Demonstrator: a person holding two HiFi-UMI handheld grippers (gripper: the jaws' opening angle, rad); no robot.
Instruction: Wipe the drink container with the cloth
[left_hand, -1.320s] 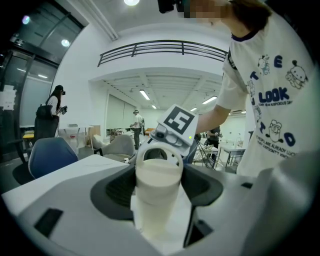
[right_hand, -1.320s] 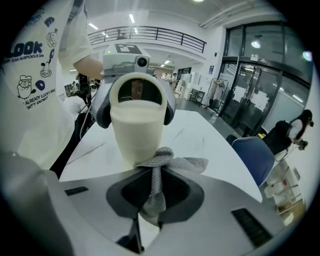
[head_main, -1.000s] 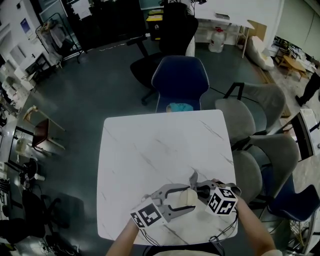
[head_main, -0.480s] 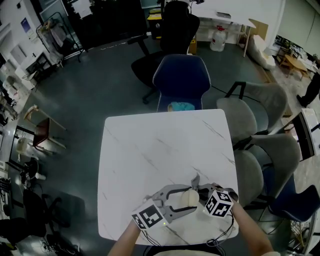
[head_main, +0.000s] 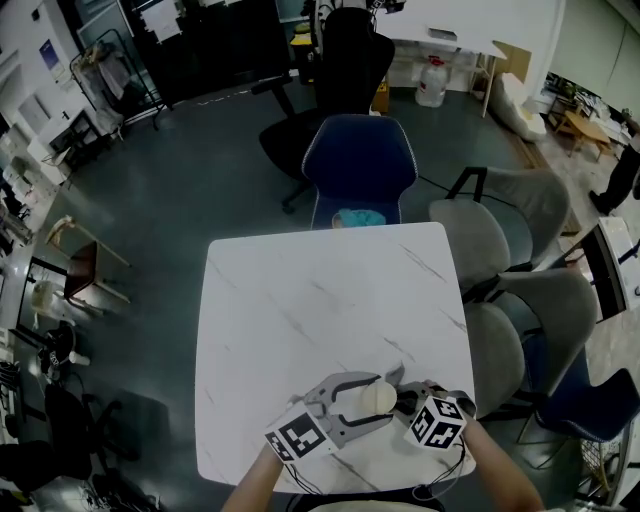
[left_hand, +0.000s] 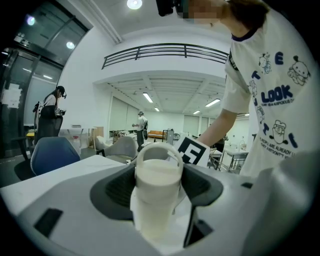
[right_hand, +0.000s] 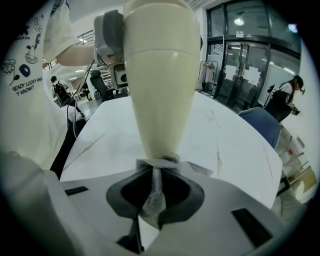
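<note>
Drink container (left_hand: 157, 192) in left hand-held gripper (head_main: 370, 400) (cloth (right_hand: 152, 192) touching)

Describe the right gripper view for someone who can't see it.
The right gripper, its tongs shut on a grey mesh cloth, holds that cloth against the end of a cream drink container. A white marble table lies behind.

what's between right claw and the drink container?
The grey cloth: pinched in the right claw, its bunched end touching the drink container. Right gripper view shows it.
</note>
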